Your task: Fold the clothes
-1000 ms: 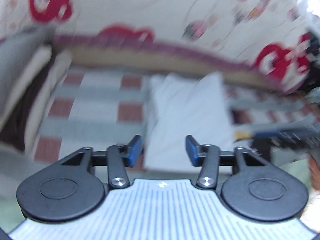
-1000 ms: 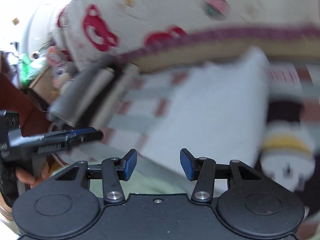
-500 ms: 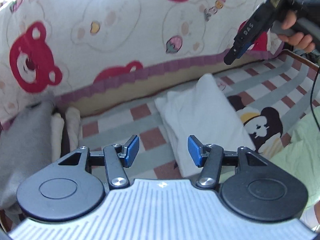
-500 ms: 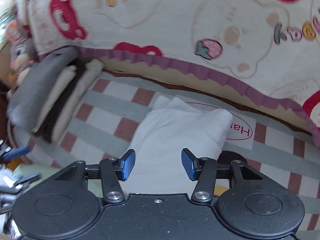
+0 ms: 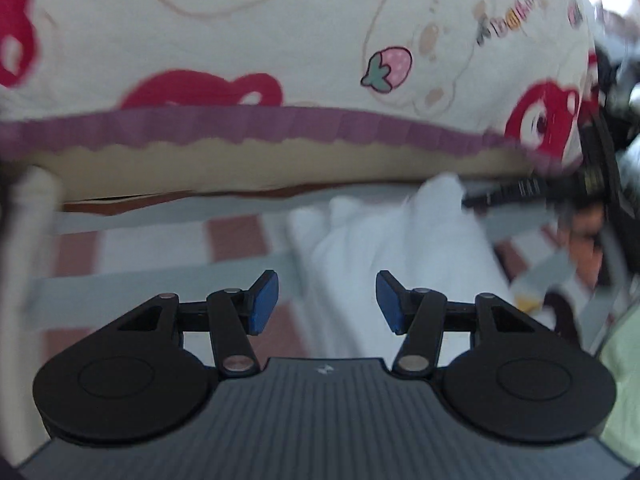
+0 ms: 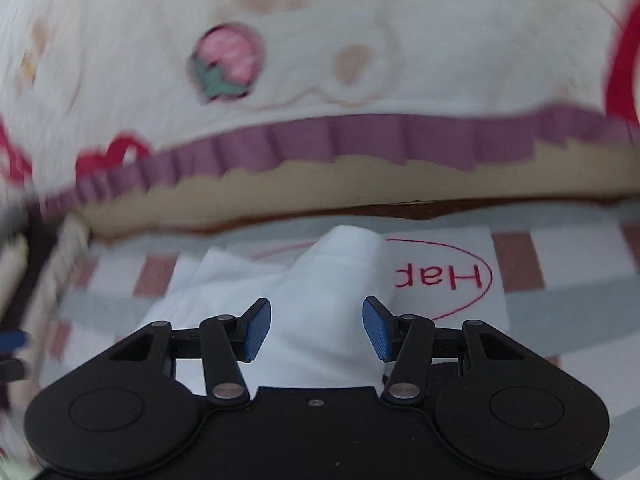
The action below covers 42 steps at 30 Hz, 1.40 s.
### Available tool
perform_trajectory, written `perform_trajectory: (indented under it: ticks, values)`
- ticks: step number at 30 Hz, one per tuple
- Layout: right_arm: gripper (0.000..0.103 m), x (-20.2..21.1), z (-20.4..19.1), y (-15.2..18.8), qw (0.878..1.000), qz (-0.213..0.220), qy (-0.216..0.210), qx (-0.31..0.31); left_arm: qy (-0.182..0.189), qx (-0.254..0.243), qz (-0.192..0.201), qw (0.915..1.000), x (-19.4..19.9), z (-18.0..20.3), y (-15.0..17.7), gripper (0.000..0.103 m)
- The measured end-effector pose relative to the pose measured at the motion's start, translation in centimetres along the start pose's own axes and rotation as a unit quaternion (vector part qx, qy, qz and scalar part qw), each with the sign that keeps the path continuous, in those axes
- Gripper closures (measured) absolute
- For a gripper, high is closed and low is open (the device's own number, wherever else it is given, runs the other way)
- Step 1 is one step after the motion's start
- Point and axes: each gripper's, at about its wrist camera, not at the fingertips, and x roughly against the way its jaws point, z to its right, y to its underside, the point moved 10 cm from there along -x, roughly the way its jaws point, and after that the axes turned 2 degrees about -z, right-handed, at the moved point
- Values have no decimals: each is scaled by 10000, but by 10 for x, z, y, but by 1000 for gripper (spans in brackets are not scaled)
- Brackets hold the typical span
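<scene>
Approach under way on both sides: compared with half a second back, white garment (image 5: 400,248) much larger and nearer in each wrist view, bear-print blanket (image 5: 280,40) now filling the upper frame, heavy blur throughout. Left gripper (image 5: 326,302) with jaws apart, nothing between the blue pads, aimed at the garment's left edge. Right gripper (image 6: 316,328) likewise apart and empty, pointed at the raised far corner of the same cloth; also visible in the left view as a dark blurred shape at the right border (image 5: 520,192), close above the garment's far right corner. Garment lying already partly folded on the striped check sheet (image 5: 140,280), just in front of the purple frill (image 6: 360,140) along the blanket's hem, and partly covering a white label with red lettering (image 6: 448,276). Stack of folded clothes (image 6: 60,264) smeared at the left edge of the right view, apart from the white piece. No contact yet on either side. Judged from this: descent toward a two-point pinch on the far corners, likely for another fold or for lifting the piece toward the stack; grasp itself not yet begun, so fold progress unchanged.
</scene>
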Motion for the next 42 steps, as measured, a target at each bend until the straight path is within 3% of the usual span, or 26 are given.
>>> perform_trajectory:
  ticks: [1, 3, 4, 9, 12, 16, 17, 19, 20, 21, 23, 25, 27, 30, 33, 35, 37, 39, 41, 42]
  values:
    - [46, -4, 8, 1, 9999, 66, -50, -77, 7, 106, -88, 9999, -22, -5, -5, 50]
    - [46, -14, 20, 4, 9997, 135, -159, -156, -406, -5, -306, 9987, -65, -13, -13, 54]
    - [46, -19, 24, 7, 9996, 163, -194, -135, -383, -91, -289, 9988, -81, -13, -18, 54]
    - [47, -35, 41, 28, 9997, 28, -232, 38, 357, 2, -506, 9981, -134, -3, -29, 52]
    - [47, -35, 46, 30, 9991, -60, -390, -142, 755, -358, -499, 9953, -141, 15, -30, 51]
    - [46, -24, 46, 27, 9966, 24, -728, -386, 1011, -380, -859, 9904, -161, 26, -27, 42]
    - [46, -21, 44, 26, 9955, 63, -836, -438, 863, -283, -913, 9917, -167, 23, -27, 41]
    - [46, -16, 41, 26, 9931, 145, -1038, -533, 150, -107, -804, 9966, -171, 8, -31, 41]
    - [46, -16, 39, 28, 9921, 156, -1118, -540, 26, -124, -697, 9975, -170, 7, -32, 41]
    - [46, -16, 36, 29, 9918, 136, -1162, -518, 36, -172, -581, 9982, -169, 10, -34, 42]
    - [46, -17, 32, 32, 9931, 95, -1108, -368, 387, -158, -709, 9966, -172, 21, -27, 43]
    - [46, -17, 29, 34, 9946, 84, -1014, -210, 493, -190, -774, 9956, -175, 30, -22, 44]
    - [46, -18, 29, 35, 9950, 84, -978, -196, 353, -600, -673, 9953, -174, 39, -20, 93]
    - [46, -21, 31, 36, 9963, 67, -852, -134, -232, -1014, -52, 9946, -146, 48, -29, 93]
    - [46, -25, 35, 40, 9987, 37, -472, 186, -895, -1588, 694, 9808, -110, 62, -37, 93]
    - [47, -28, 40, 42, 9992, 87, -154, 365, -1154, -1601, 593, 9785, -114, 58, -31, 93]
    - [47, -30, 46, 41, 9988, 199, 117, 440, -1266, -1269, 251, 9835, -138, 43, -22, 92]
    - [47, -31, 55, 37, 9981, 278, 433, 352, -1379, -885, 53, 9865, -149, 24, -16, 80]
    - [48, -26, 57, 33, 9978, 383, 468, 271, -1619, -633, 276, 9844, -137, 17, -20, 63]
    - [48, -21, 53, 31, 9976, 469, 396, 317, -1612, -613, 442, 9840, -125, 19, -23, 61]
